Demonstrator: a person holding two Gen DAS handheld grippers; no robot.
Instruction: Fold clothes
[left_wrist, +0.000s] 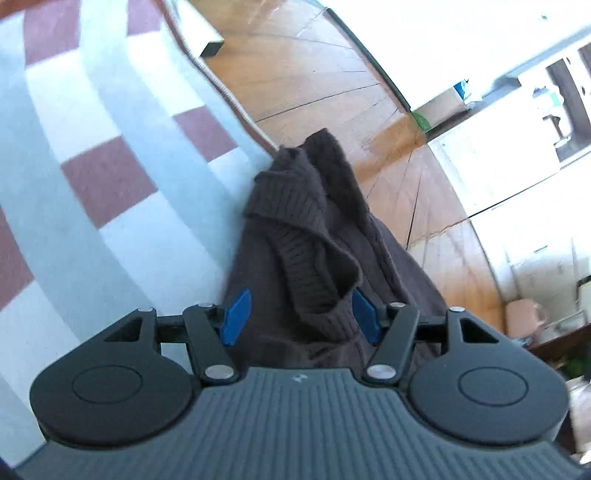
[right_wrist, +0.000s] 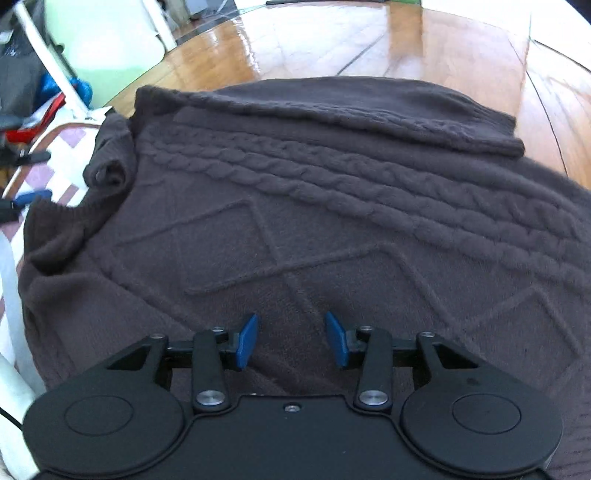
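Observation:
A dark brown cable-knit sweater (right_wrist: 295, 206) lies spread on a glossy wooden table (right_wrist: 332, 44). One sleeve (right_wrist: 369, 114) is folded across its far side. Its ribbed collar (right_wrist: 107, 173) is bunched at the left edge. My right gripper (right_wrist: 291, 339) hovers low over the sweater's near part, open, with only flat knit beneath its blue fingers (right_wrist: 247, 341). In the left wrist view the sweater (left_wrist: 314, 229) hangs in folds ahead. My left gripper (left_wrist: 301, 317) stands open with the ribbed knit lying between its blue pads (left_wrist: 236, 317).
A cloth checked in red, white and pale blue (left_wrist: 110, 177) covers the surface left of the sweater. Bare wooden table (left_wrist: 314, 74) runs to a rounded edge beyond. A white chair frame (right_wrist: 55, 66) and floor clutter (right_wrist: 22, 92) sit past the table's left side.

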